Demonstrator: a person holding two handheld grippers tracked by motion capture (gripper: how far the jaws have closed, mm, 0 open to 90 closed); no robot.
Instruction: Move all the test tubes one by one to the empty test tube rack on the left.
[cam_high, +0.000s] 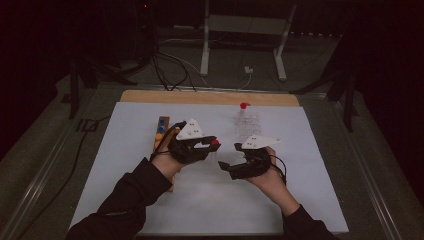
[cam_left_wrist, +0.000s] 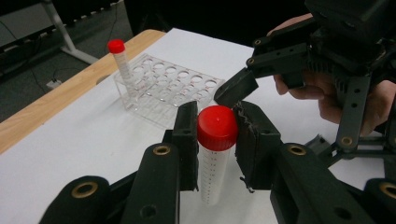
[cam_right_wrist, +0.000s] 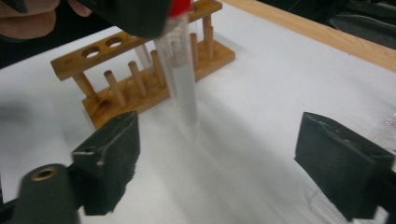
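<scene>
a red-capped tube (cam_left_wrist: 215, 154) is clamped just under its cap by the left gripper (cam_left_wrist: 215, 140), above the white mat (cam_high: 210, 200); the right gripper (cam_right_wrist: 233, 158) is held wide apart, empty. a clear rack (cam_left_wrist: 168, 88) bearing a second tube (cam_left_wrist: 122, 60) is seen in the left gripper view; a wooden rack (cam_right_wrist: 140, 70) is seen in the right gripper view.

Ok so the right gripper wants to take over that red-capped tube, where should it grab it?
On the bare clear body below the red cap, coming in level from the side. The left gripper already clamps the tube at the cap, upright above the table, and the right gripper faces it open.
</scene>
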